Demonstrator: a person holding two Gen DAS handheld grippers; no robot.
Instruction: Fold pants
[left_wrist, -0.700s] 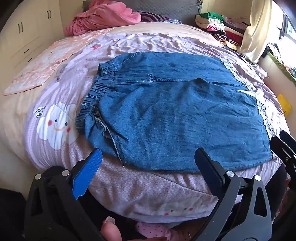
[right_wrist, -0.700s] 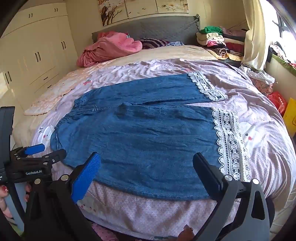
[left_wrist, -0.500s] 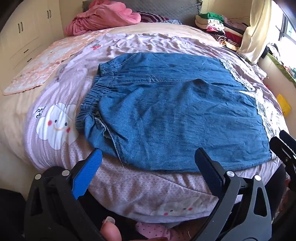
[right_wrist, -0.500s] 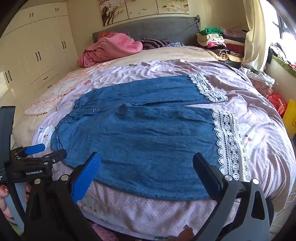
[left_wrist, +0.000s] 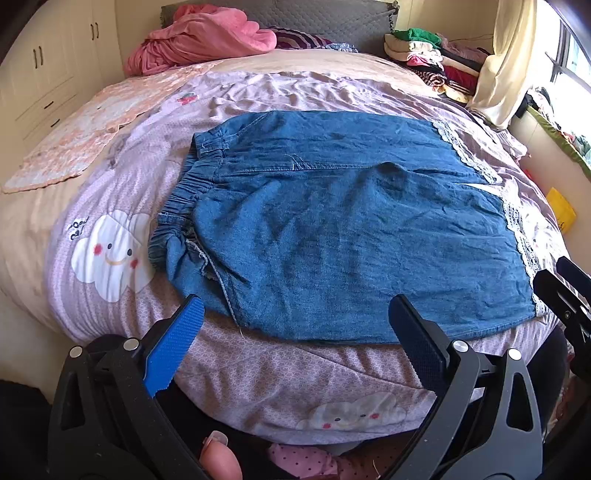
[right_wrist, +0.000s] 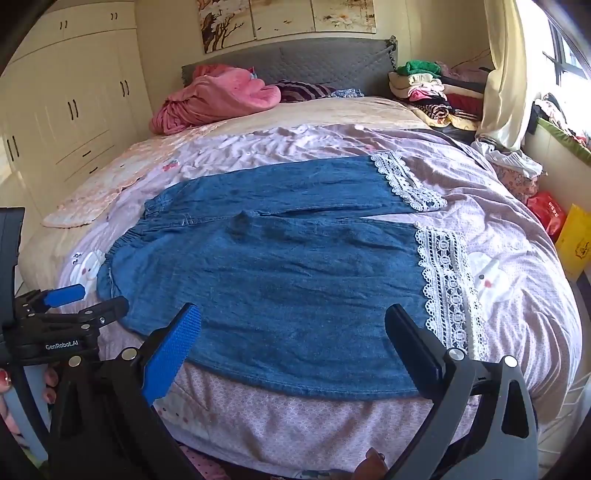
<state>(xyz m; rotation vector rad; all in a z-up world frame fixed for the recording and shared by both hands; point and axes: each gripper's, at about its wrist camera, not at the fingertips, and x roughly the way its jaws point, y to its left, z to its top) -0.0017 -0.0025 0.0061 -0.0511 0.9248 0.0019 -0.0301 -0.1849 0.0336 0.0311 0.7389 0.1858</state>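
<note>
Nothing has shifted over the last moment: pants (right_wrist: 280, 273) lie flat across the bed (right_wrist: 517, 280), legs side by side, unfolded. Left gripper (left_wrist: 295, 332) and right gripper (right_wrist: 291, 332) hover near the pants' near edge, jaws fully spread, empty. Folding hasn't begun.
</note>
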